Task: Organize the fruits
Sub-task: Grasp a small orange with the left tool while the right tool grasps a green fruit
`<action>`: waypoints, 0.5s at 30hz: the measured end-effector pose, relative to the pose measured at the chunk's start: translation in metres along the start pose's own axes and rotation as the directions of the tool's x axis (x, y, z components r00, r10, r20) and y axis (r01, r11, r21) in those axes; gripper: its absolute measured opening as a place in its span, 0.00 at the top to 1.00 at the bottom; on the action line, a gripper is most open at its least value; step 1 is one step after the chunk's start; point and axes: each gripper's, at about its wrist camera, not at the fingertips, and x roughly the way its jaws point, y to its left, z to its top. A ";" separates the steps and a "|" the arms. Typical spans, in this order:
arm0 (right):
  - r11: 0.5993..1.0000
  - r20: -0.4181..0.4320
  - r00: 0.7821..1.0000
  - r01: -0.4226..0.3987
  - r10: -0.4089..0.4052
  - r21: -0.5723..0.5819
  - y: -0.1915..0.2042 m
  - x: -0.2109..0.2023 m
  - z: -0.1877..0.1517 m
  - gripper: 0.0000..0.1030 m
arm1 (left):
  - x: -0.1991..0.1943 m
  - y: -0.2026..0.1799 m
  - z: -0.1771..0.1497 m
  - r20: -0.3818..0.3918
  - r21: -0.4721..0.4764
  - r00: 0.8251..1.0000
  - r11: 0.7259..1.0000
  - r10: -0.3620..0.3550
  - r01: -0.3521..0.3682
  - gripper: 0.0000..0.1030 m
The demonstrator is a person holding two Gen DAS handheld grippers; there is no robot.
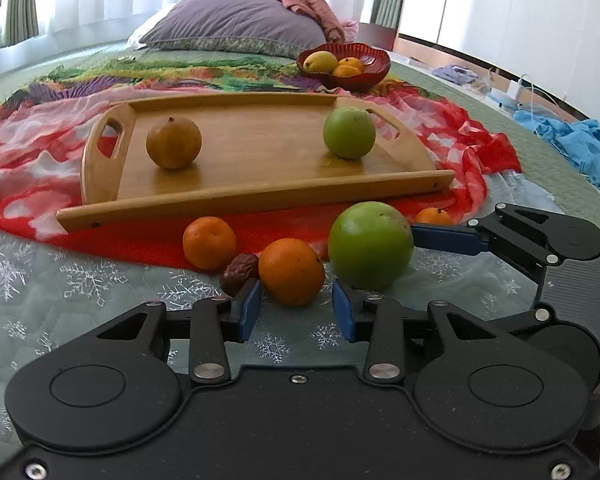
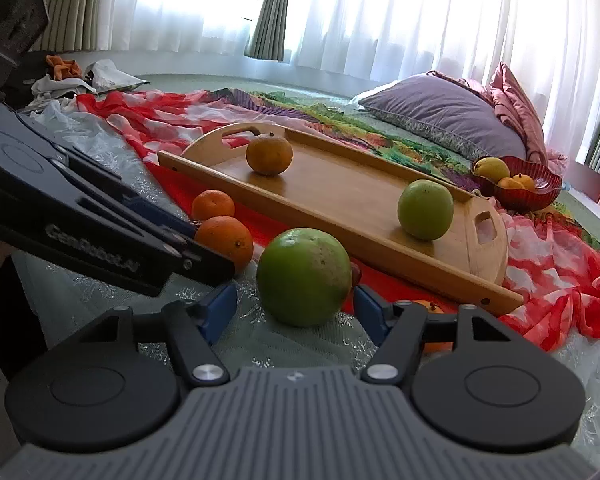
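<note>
Both tools are at the reaching step on the bed: the left tool [image 1: 296, 312] stands wide around the near orange [image 1: 291, 271], the right tool [image 2: 296, 312] wide around the big green fruit [image 2: 303, 277], so next each must close, then lift toward the wooden tray [image 1: 260, 196].

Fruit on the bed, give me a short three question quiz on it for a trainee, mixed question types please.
1. True or false: the wooden tray holds exactly two fruits.
2. Which fruit sits between the open right tongs? A) the big green fruit B) the date C) the lemon
3. Fill in: the open left tongs point at an ______ lying off the tray.

Key
1. True: a brownish fruit and a small green fruit.
2. A; the pads are not touching it yet.
3. orange
</note>
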 end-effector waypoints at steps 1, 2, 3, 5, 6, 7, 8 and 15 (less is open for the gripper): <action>1.000 0.003 1.000 -0.001 0.001 0.001 0.000 0.000 0.000 0.25 | 0.002 0.000 0.000 -0.001 -0.004 1.000 1.000 0.001 -0.001 0.64; 1.000 0.005 1.000 -0.003 0.003 0.003 0.000 0.001 0.000 0.25 | 0.003 0.000 0.000 0.000 -0.006 1.000 1.000 0.004 -0.004 0.64; 1.000 0.006 1.000 -0.004 0.004 0.006 0.000 0.001 0.000 0.25 | 0.004 0.001 0.000 0.002 -0.006 1.000 1.000 0.007 -0.007 0.64; 1.000 0.008 1.000 -0.007 0.006 0.012 -0.001 0.003 0.000 0.25 | 0.005 0.001 0.000 0.003 -0.010 1.000 1.000 0.011 -0.011 0.64; 1.000 0.009 1.000 -0.007 0.006 0.015 -0.002 0.004 0.001 0.25 | 0.007 0.002 0.000 0.002 -0.015 1.000 1.000 0.011 -0.011 0.64; 1.000 0.011 1.000 -0.007 0.007 0.018 -0.003 0.005 0.001 0.26 | 0.008 0.003 0.001 0.001 -0.020 1.000 1.000 0.010 -0.010 0.64; 1.000 0.011 1.000 -0.007 0.007 0.020 -0.003 0.006 0.001 0.26 | 0.008 0.003 0.001 0.001 -0.025 1.000 1.000 0.010 -0.010 0.64; 1.000 0.014 1.000 -0.008 0.008 0.020 -0.004 0.008 0.002 0.27 | 0.013 0.005 0.002 0.008 -0.037 1.000 0.999 0.017 -0.017 0.64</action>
